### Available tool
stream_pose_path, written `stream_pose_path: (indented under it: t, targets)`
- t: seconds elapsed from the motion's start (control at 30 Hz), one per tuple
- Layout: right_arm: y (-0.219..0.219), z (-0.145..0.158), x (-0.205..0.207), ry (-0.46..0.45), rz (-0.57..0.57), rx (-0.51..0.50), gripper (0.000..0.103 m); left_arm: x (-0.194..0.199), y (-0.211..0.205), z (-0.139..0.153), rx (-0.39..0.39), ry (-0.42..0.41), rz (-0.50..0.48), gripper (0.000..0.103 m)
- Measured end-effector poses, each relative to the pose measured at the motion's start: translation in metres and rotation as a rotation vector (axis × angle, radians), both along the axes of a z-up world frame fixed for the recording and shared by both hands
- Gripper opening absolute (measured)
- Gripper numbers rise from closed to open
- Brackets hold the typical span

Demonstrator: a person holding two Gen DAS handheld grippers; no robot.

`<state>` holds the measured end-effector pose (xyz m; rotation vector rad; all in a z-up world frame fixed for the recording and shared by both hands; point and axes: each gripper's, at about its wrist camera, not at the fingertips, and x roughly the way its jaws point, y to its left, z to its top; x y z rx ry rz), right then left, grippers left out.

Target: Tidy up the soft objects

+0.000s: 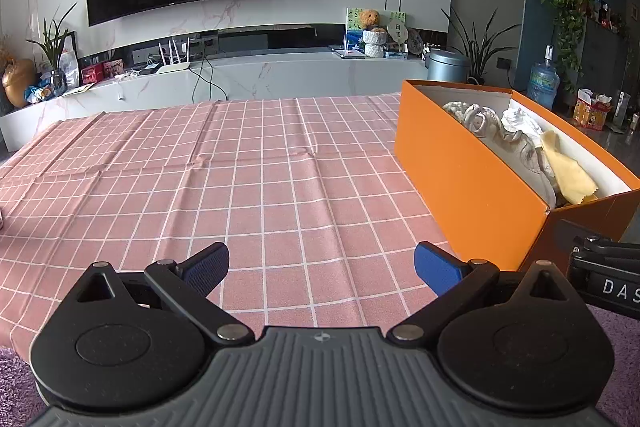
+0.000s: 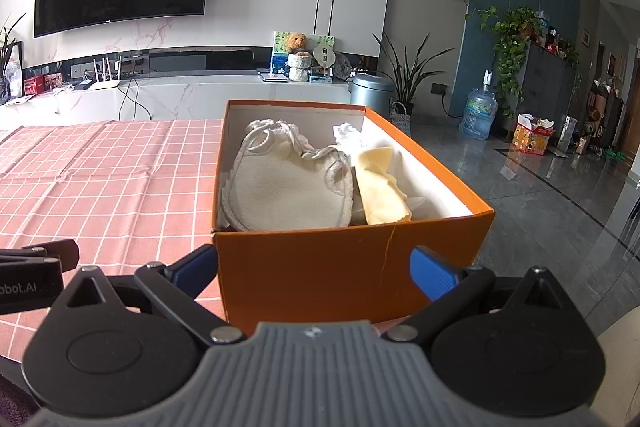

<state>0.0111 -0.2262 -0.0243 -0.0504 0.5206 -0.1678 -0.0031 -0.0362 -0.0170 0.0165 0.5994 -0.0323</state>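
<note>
Nearest the lens in each view are the tongs themselves. The left tongs hang over the near part of the counter with their blue pads spread wide and nothing between them. The right tongs are also spread wide and empty, their pads standing to either side of the near end of the box without clearly touching it.

The counter is the largest thing, covered by a pink checked cloth. Across the stretch that shows in both views it carries no loose items other than the box.

The orange box sits on the right side of the counter, open, with no lid in sight. Inside it lie the soft things. Biggest is a cream pouch with a gathered top, filling the left and near part of the box. To its right is a yellow cloth, draped toward the near right corner. Behind that, at the far right, is some crumpled white fabric or paper; which of the two, I cannot tell.

Judging by this, the gathering looks done or nearly so: every soft item in view is already in the box and both tongs are free. What might remain is tidying the contents or closing the box, though the far left edge of the counter is cut off and could hold something more.
</note>
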Motion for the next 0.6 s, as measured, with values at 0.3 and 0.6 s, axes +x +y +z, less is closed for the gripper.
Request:
stream_pose_path:
  t: [0.3, 0.6]
  targets:
    - [0.0003, -0.0001, 0.0, 0.0, 0.0, 0.0, 0.1, -0.0006, 0.0001, 0.0003, -0.003, 0.003, 0.002, 0.103]
    - [0.0007, -0.0006, -0.0005, 0.002, -0.001, 0.001, 0.1, -0.0011, 0.0, 0.0004, -0.003, 0.003, 0.002, 0.103]
